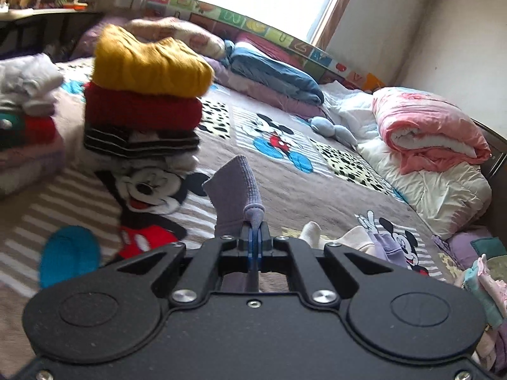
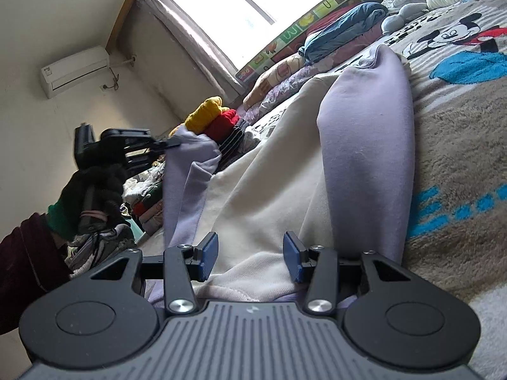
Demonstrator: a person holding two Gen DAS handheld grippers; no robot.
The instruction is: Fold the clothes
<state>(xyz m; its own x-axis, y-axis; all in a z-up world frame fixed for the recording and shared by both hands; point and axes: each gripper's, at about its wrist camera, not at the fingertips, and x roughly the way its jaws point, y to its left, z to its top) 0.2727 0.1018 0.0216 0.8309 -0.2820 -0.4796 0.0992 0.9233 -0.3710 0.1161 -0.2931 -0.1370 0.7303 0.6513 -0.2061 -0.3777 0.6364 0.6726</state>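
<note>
A cream sweatshirt [image 2: 272, 164] with lilac sleeves lies on the Mickey Mouse blanket [image 2: 459, 145]. My left gripper [image 1: 255, 231] is shut on the ribbed cuff of one lilac sleeve [image 1: 234, 186], which stands up in front of the jaws. The right wrist view shows that gripper [image 2: 172, 142] in a black-gloved hand, holding the sleeve [image 2: 183, 183] up off the bed. My right gripper [image 2: 251, 255] rests low over the cream hem with its blue pads [image 2: 207, 253] apart; the cloth lies flat between them, not pinched. The other lilac sleeve [image 2: 367, 133] lies along the garment's right side.
A stack of folded clothes, yellow on red on striped [image 1: 142, 95], stands on the bed to the left, beside another pile [image 1: 25, 120]. Blue folded bedding [image 1: 275, 72] and a rolled pink quilt [image 1: 427, 126] lie along the window side. Loose clothes [image 1: 484, 285] sit at the right edge.
</note>
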